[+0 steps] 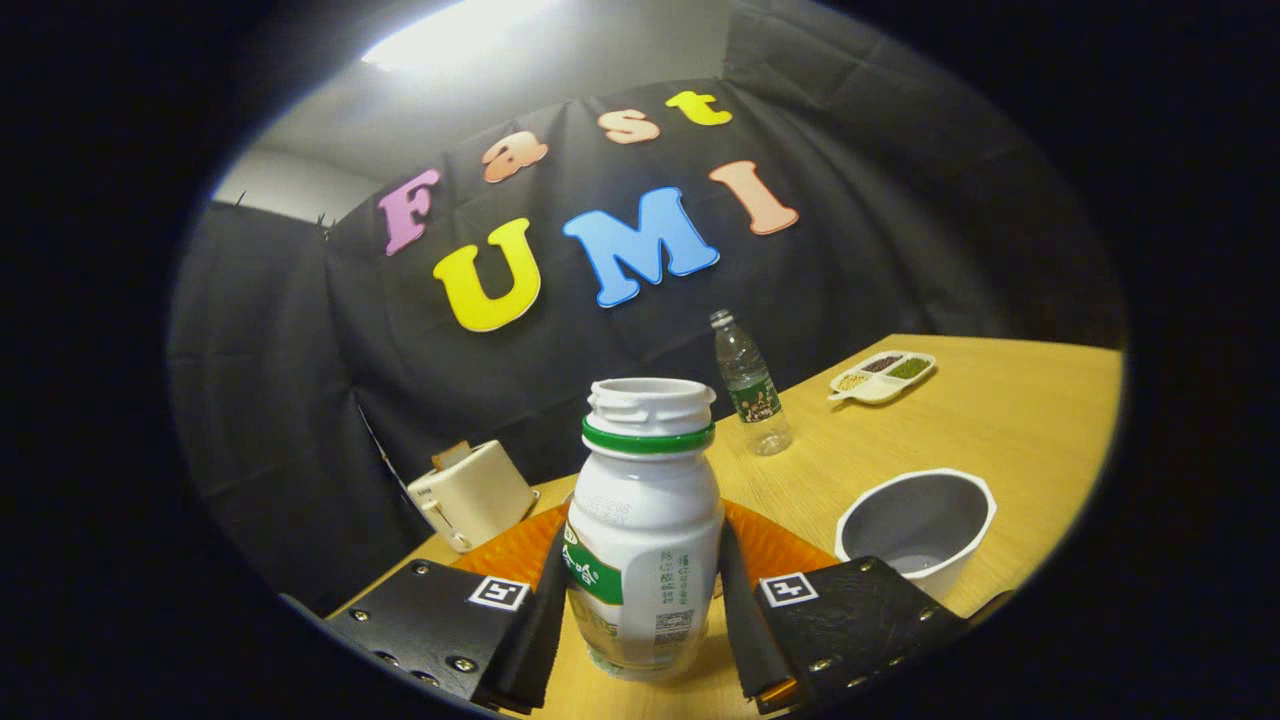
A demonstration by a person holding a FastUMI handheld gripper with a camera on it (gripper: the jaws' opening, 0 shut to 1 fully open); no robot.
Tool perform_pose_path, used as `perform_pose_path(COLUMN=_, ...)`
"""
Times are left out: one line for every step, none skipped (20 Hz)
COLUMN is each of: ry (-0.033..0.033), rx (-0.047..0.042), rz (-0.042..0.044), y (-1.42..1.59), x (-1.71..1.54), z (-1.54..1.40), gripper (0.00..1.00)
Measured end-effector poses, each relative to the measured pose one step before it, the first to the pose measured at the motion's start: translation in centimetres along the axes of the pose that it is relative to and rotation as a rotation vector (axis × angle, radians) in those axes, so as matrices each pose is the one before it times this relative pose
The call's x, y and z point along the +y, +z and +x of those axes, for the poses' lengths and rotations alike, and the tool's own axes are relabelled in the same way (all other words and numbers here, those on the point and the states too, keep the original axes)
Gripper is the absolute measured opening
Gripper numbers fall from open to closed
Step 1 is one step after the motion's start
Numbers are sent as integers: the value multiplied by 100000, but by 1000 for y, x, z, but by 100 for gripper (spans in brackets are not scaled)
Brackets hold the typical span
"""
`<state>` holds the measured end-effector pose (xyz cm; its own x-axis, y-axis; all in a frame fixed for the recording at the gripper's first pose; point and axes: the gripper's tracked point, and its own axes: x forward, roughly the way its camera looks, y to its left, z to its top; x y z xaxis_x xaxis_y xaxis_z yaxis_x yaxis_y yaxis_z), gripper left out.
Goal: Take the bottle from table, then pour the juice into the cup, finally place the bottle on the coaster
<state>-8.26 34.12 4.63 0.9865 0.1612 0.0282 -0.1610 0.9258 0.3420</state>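
Note:
A white juice bottle [645,500] with a green neck ring and no cap stands upright between my fingers. My gripper [640,545] is shut on the bottle, one finger pressing on each side of its body. Its base is just above or on the wooden table [1010,420]; I cannot tell which. An orange coaster [785,550] lies right behind the bottle, partly hidden by it and by my fingers. A grey cup [915,525] with a white rim sits to the right of the coaster, beside my right finger, and looks empty.
A cream toaster [470,495] stands at the table's left end, near the black cloth wall. A clear plastic water bottle [750,385] stands farther back. A white divided dish [882,376] with beans lies at the far right.

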Motion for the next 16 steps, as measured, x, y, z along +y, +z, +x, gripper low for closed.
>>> perform_pose_path(ry=-398, rx=-49, rz=-4743, y=22, x=216, z=256, gripper=69)
perform_pose_path(ry=219, rx=22, rz=-3448, y=293, x=517, z=313, gripper=69)
perform_pose_path(ry=-269, rx=166, rz=-3305, y=-20, x=303, z=208, gripper=69)
perform_pose_path(ry=-1260, rx=334, rz=-4523, y=-217, x=-30, z=345, gripper=69)
perform_pose_path(ry=-1569, rx=137, rz=-4196, y=-117, x=-65, z=345, gripper=69)
perform_pose_path(ry=-623, rx=-216, rz=-3344, y=-415, x=157, z=204, gripper=69)
perform_pose_path(ry=-397, rx=-165, rz=-3157, y=184, x=344, z=487, gripper=69)
perform_pose_path(ry=-911, rx=-187, rz=-2737, y=-19, x=156, z=394, gripper=69)
perform_pose_path(ry=-908, rx=-221, rz=-2815, y=169, x=98, z=369, gripper=69)
perform_pose_path(ry=-1092, rx=-781, rz=-3035, y=377, x=86, z=468, gripper=69)
perform_pose_path(ry=-776, rx=-1114, rz=-2425, y=543, x=118, z=560, gripper=69)
perform_pose_path(ry=-149, rx=-909, rz=-925, y=297, x=222, z=415, gripper=69)
perform_pose_path(ry=498, rx=-900, rz=-584, y=498, x=341, z=656, gripper=69)
perform_pose_path(ry=-85, rx=-399, rz=-330, y=255, x=-13, z=606, gripper=69)
perform_pose_path(ry=-434, rx=-189, rz=-343, y=204, x=-23, z=480, gripper=69)
perform_pose_path(ry=-219, rx=-157, rz=-157, y=54, x=-148, z=580, gripper=69)
